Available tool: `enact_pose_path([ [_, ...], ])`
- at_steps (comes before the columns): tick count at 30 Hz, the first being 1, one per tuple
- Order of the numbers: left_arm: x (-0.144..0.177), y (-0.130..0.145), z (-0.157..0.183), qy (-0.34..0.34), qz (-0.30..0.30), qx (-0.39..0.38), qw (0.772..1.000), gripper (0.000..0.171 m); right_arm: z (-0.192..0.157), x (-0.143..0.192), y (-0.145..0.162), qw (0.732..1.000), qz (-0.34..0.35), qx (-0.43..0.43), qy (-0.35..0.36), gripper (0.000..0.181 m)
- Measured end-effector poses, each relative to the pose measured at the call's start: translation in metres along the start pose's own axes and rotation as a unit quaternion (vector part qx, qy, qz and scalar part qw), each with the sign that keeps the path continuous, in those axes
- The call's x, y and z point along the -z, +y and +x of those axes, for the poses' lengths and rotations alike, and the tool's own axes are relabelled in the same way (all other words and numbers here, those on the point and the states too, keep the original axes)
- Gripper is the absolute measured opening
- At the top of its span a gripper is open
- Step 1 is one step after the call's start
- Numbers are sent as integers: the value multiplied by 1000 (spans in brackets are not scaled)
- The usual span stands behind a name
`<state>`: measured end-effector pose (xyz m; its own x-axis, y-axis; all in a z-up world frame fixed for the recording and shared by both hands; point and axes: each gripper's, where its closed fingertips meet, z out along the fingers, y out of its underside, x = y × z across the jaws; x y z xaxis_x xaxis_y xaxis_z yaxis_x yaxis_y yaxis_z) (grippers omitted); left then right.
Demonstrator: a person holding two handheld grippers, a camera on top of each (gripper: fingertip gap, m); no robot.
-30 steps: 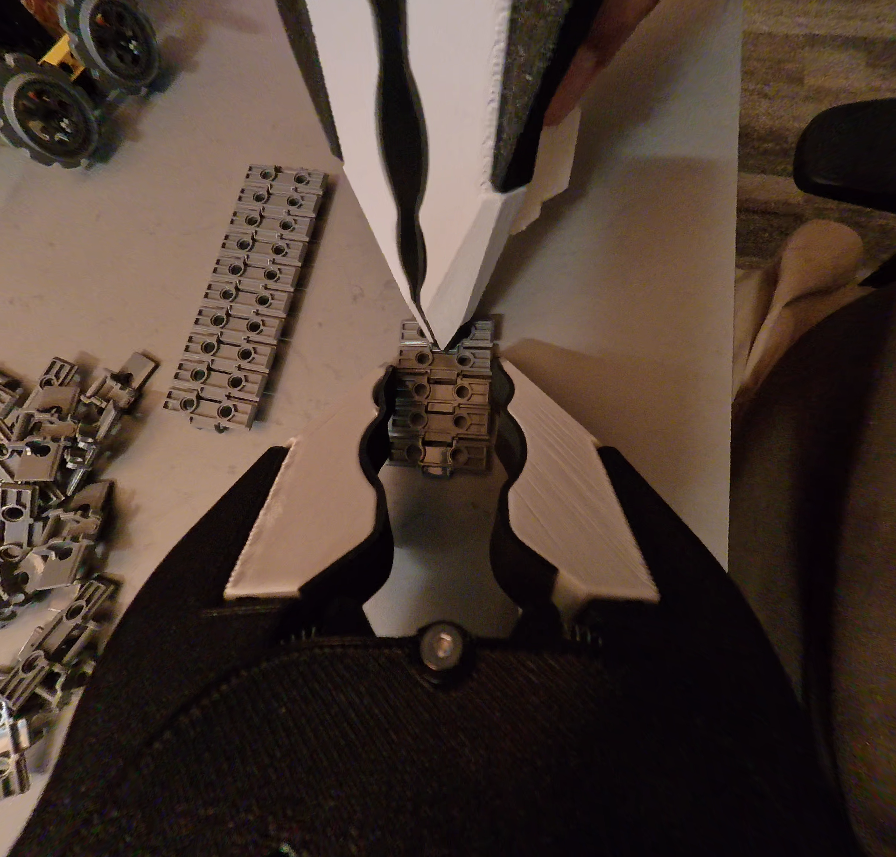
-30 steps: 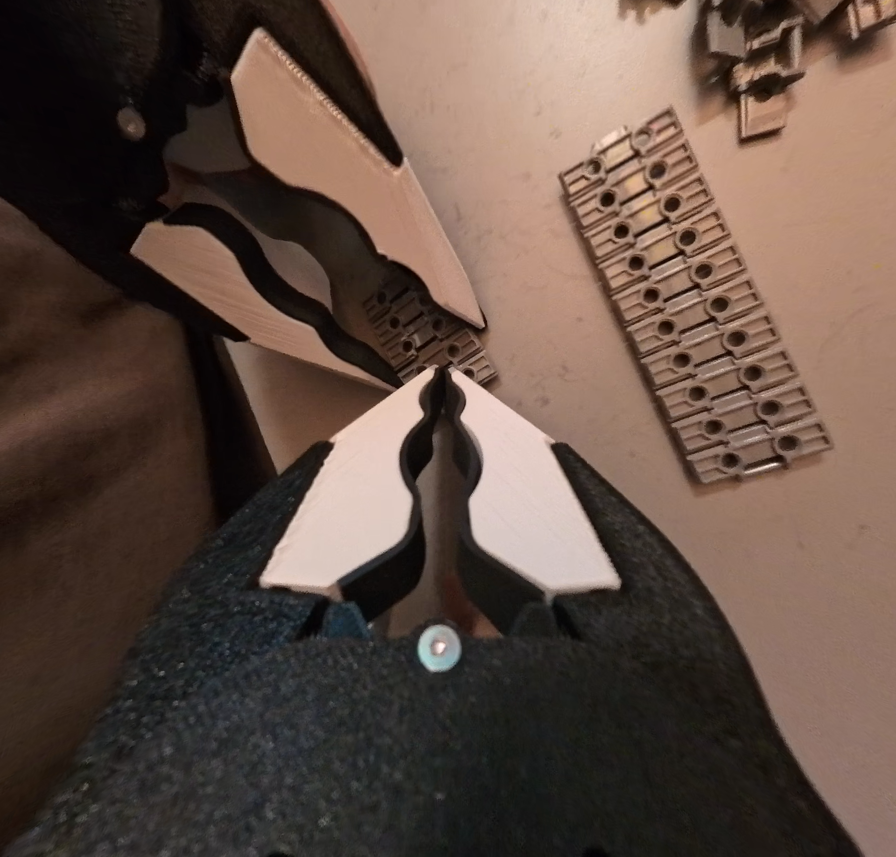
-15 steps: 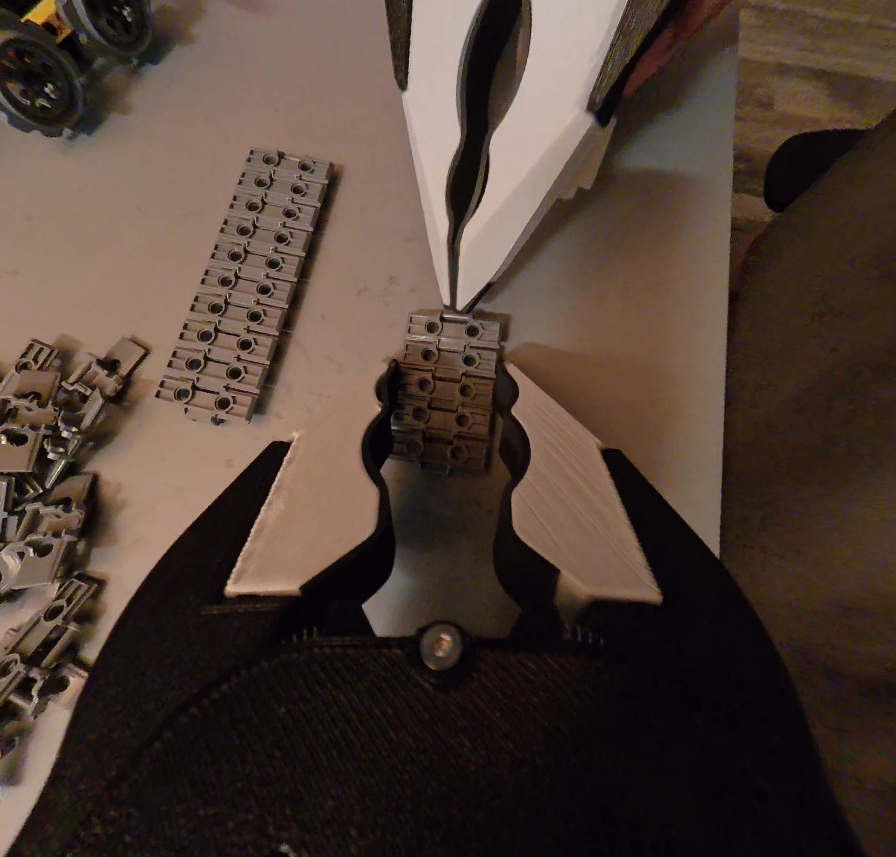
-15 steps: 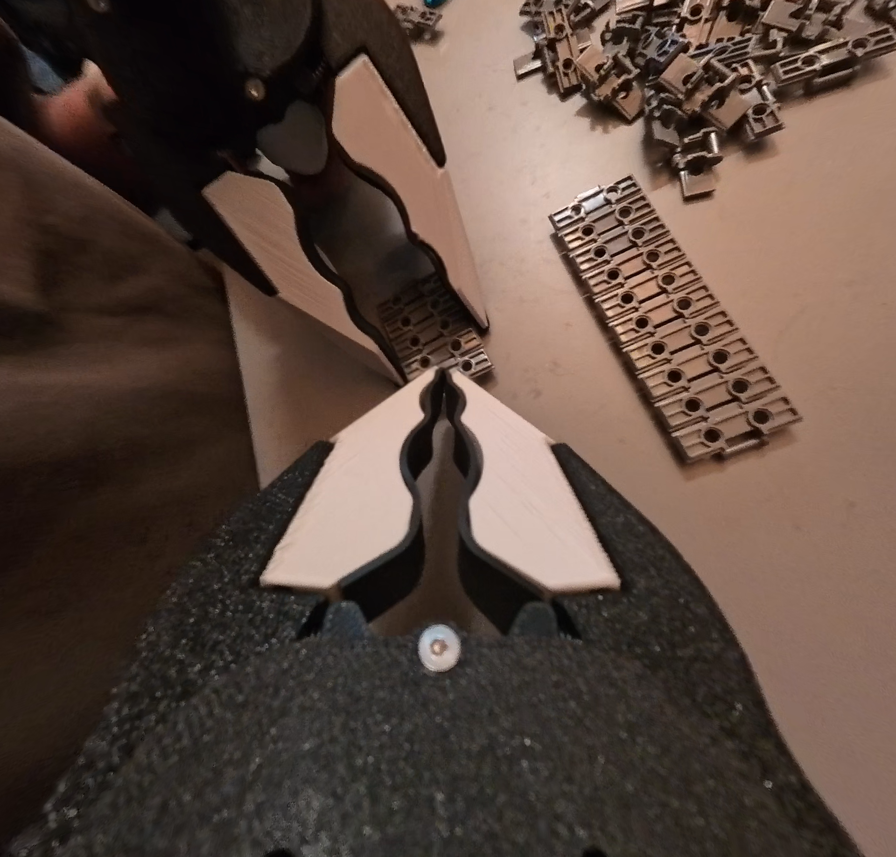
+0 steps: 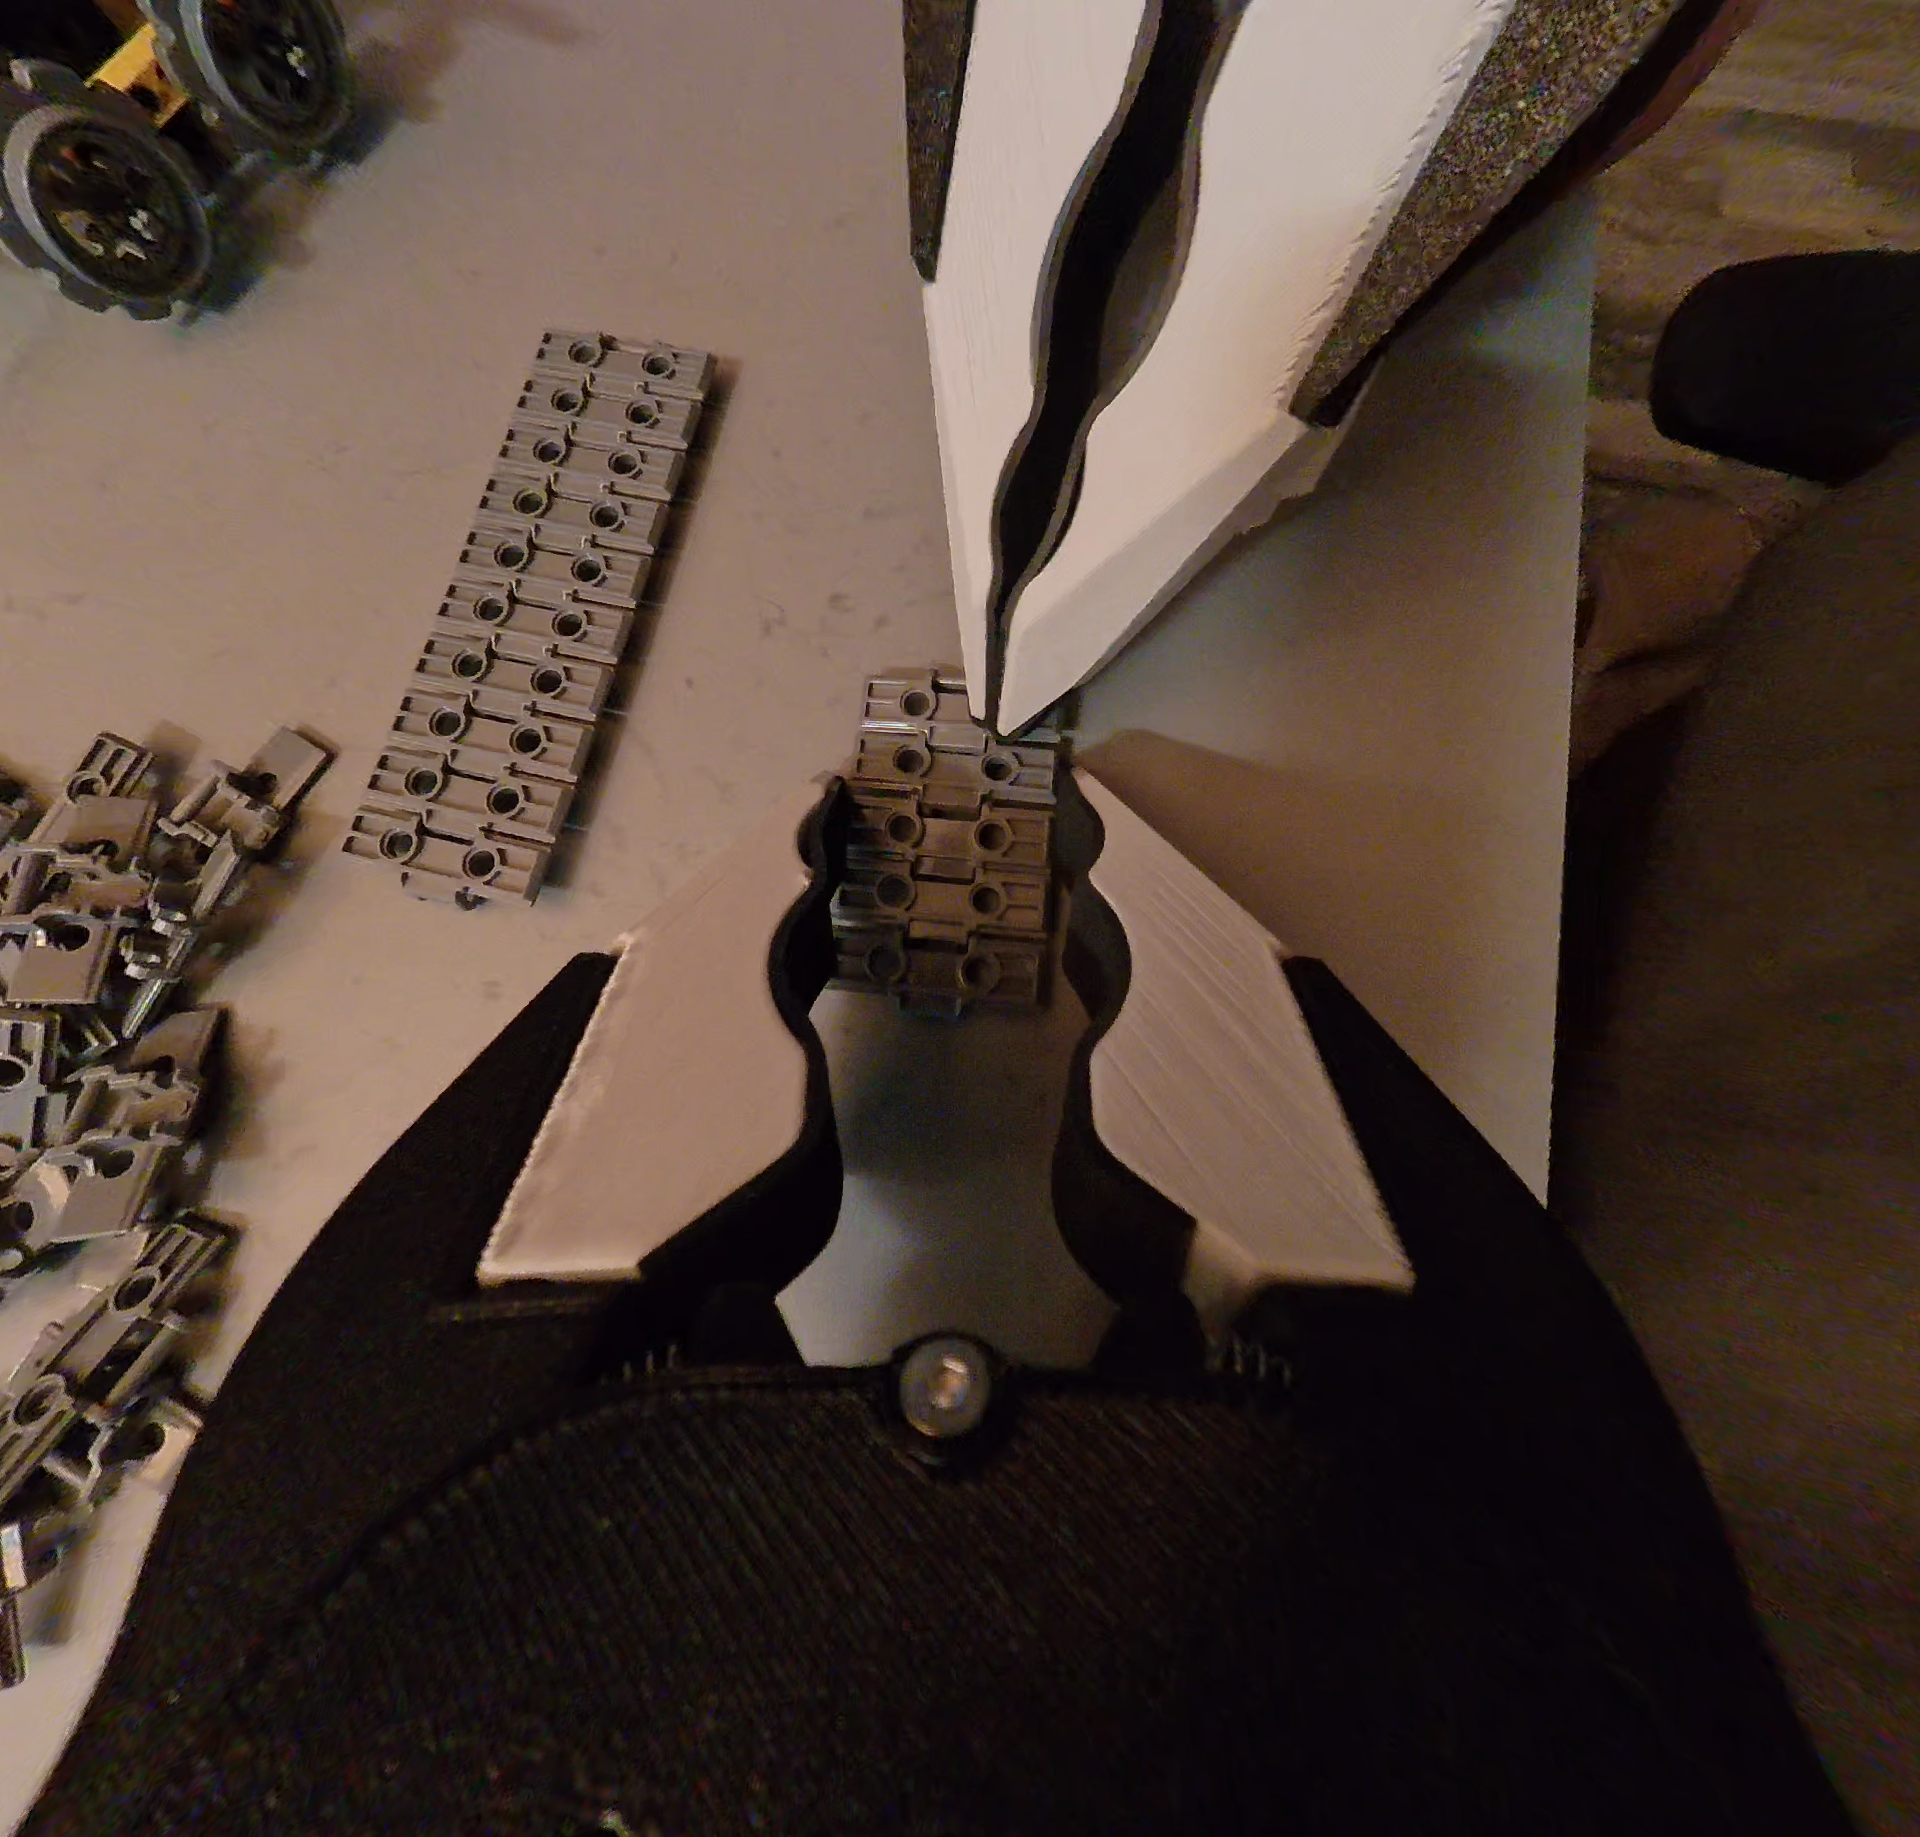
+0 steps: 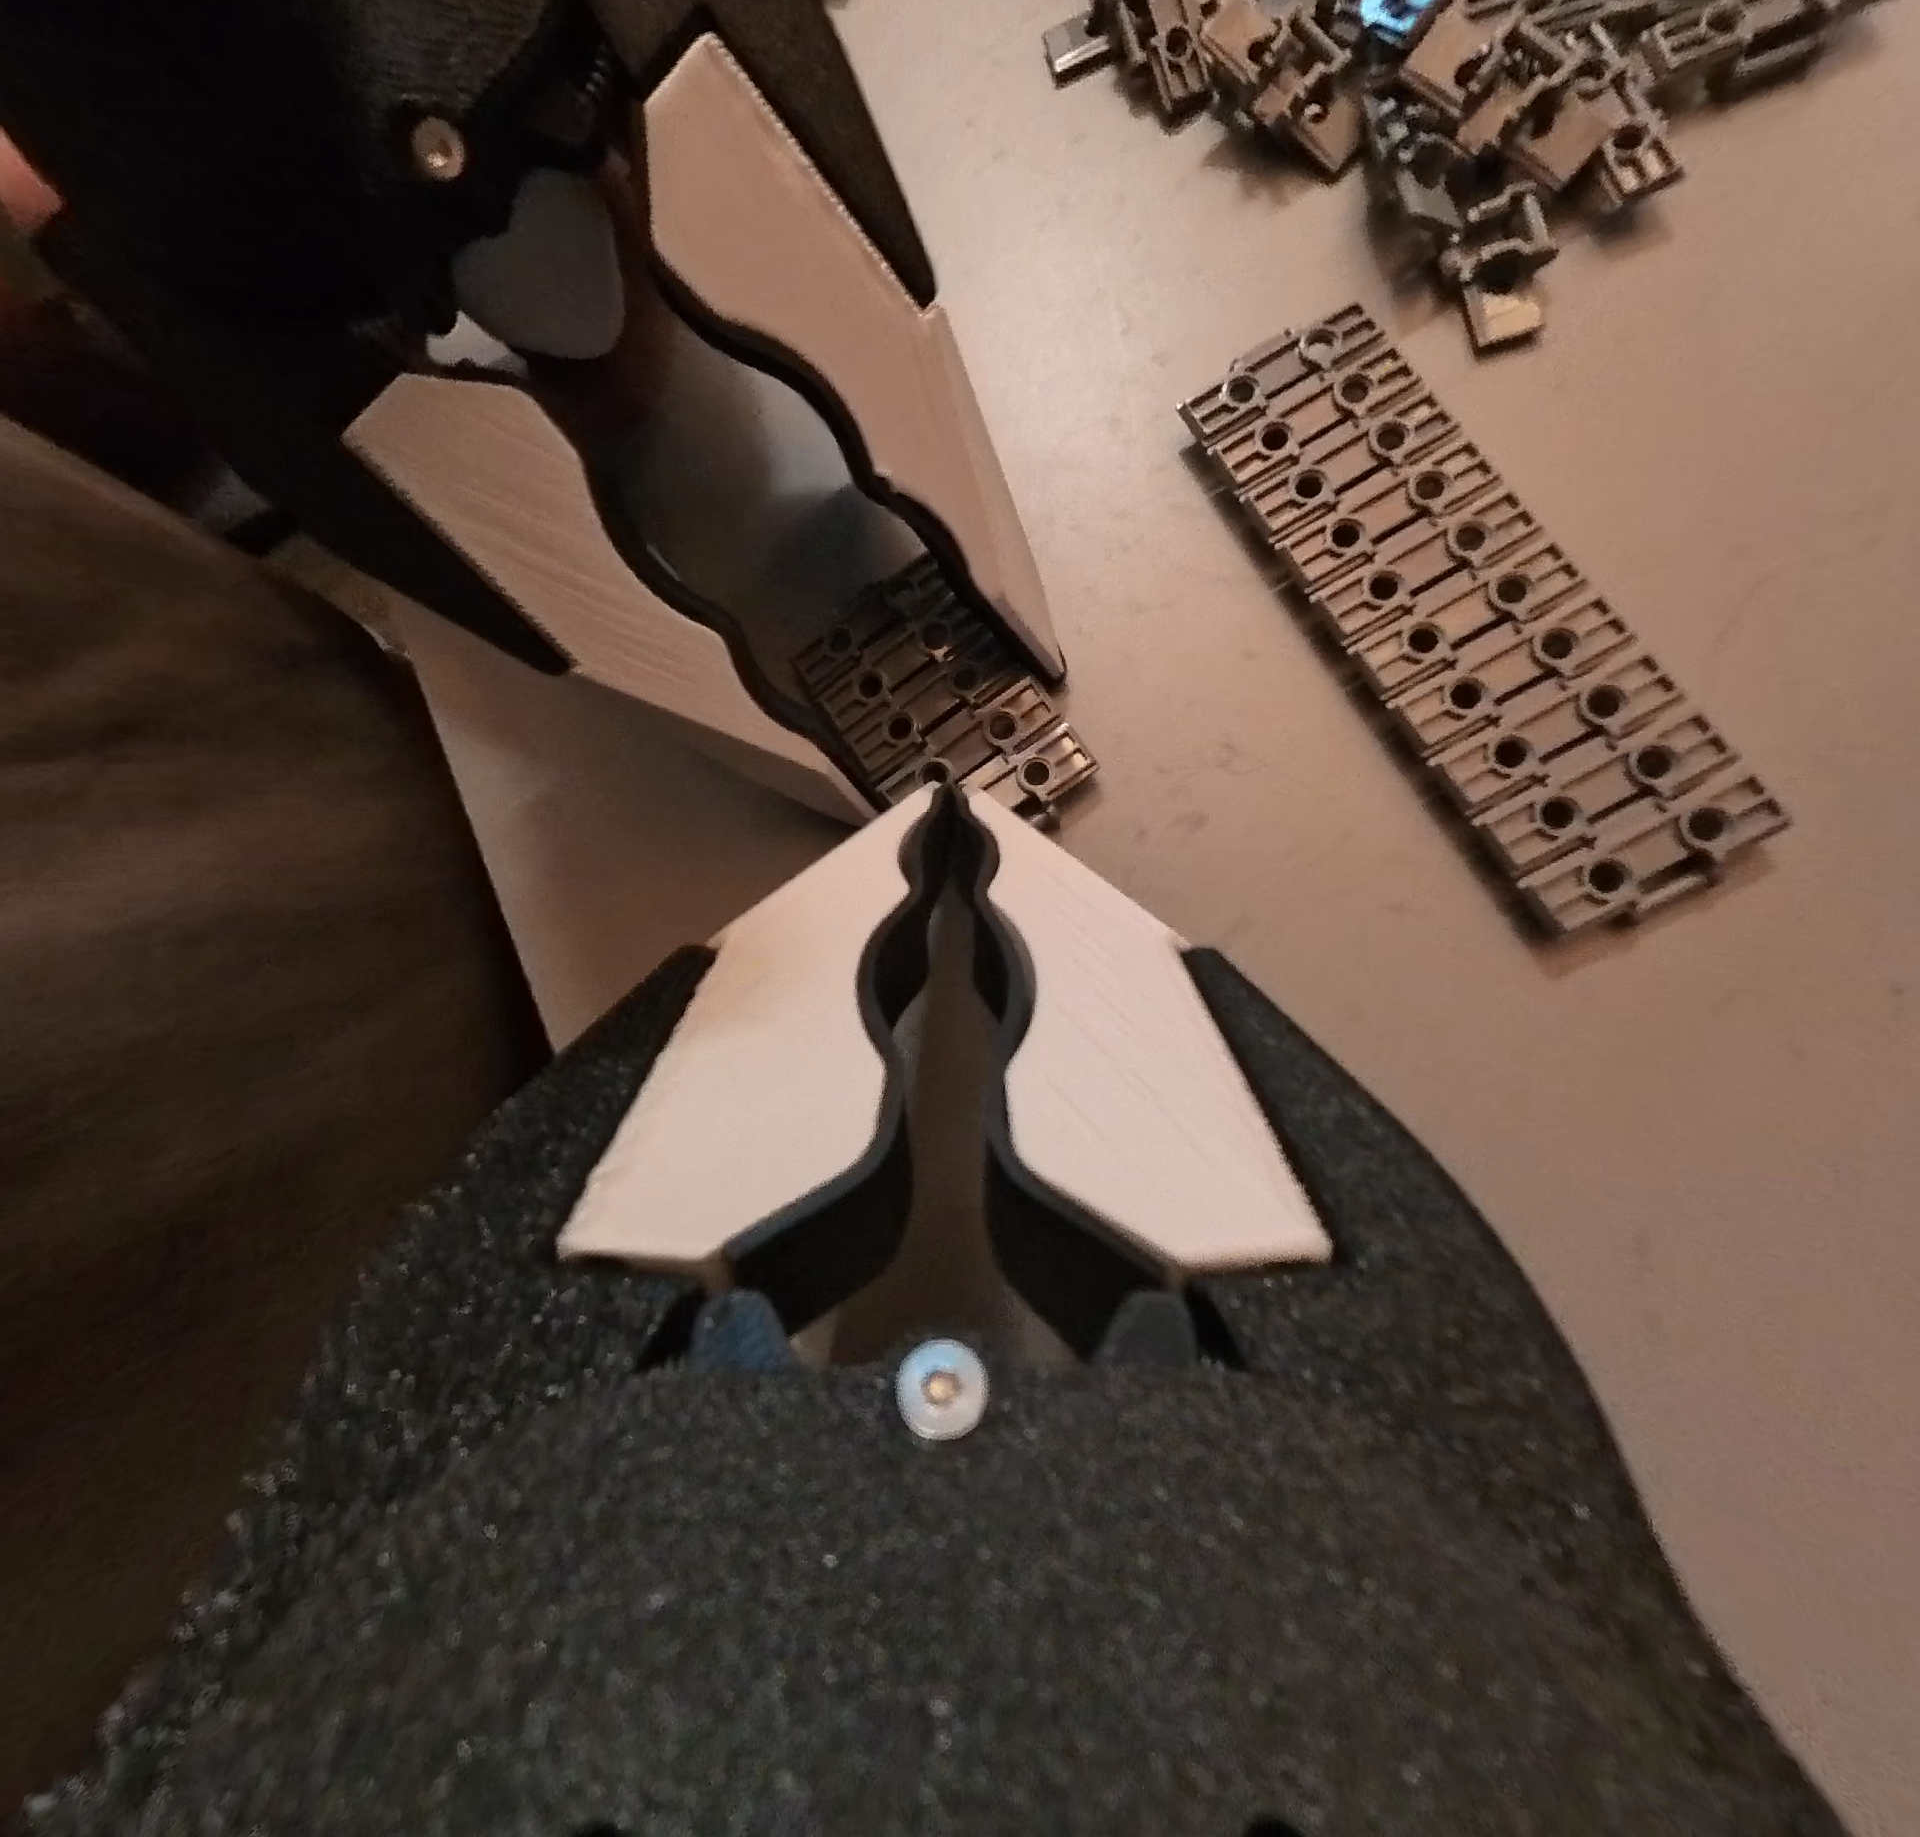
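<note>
The short strip of grey track links [image 5: 948,878] lies flat on the pale table [image 5: 623,177] near its edge, clamped across its width by the left gripper [image 5: 940,831]. It looks light and hard but hinged at every joint, so it probably bends lengthwise and is best held by its side edges. The right gripper [image 6: 948,800], tips pressed together with nothing seen between them, touches the strip's far link; a longer assembled strip [image 5: 535,618] and a pile of loose links [image 5: 94,1081] lie beside, a wheeled model [image 5: 156,125] farther off.
</note>
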<state>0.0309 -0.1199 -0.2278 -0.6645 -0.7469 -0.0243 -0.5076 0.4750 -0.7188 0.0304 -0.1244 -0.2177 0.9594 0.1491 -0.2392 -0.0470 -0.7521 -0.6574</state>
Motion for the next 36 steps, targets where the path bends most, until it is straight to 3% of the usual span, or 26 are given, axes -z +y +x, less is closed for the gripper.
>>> enact_pose_path([
  [4, 0, 0, 0, 8, 0, 7, 1000, 38, 0, 0, 1, 999, -25, -37, -25, 0],
  [11, 0, 0, 0, 9, 0, 8, 1000, 38, 0, -2, 2, 996, -80, -16, -34, 0],
  [20, 1, 0, 0, 11, 0, 11, 1000, 39, 0, 0, 0, 997, -41, 53, 24, 0],
  [23, 3, 1, 1, 20, 1, 16, 1000, 59, 2, 13, -12, 998, 39, 45, 33, 21],
  [29, 32, -8, -16, -17, 42, 35, 998, 60, 27, 47, -29, 979, 172, 32, 102, 47],
  [32, 58, -16, -46, -89, 63, 49, 993, 64, 48, 51, -26, 971, 173, 39, 161, 53],
  [36, 95, -35, -89, -196, 106, 76, 972, 79, 70, 50, -45, 955, 218, 15, 200, 83],
])
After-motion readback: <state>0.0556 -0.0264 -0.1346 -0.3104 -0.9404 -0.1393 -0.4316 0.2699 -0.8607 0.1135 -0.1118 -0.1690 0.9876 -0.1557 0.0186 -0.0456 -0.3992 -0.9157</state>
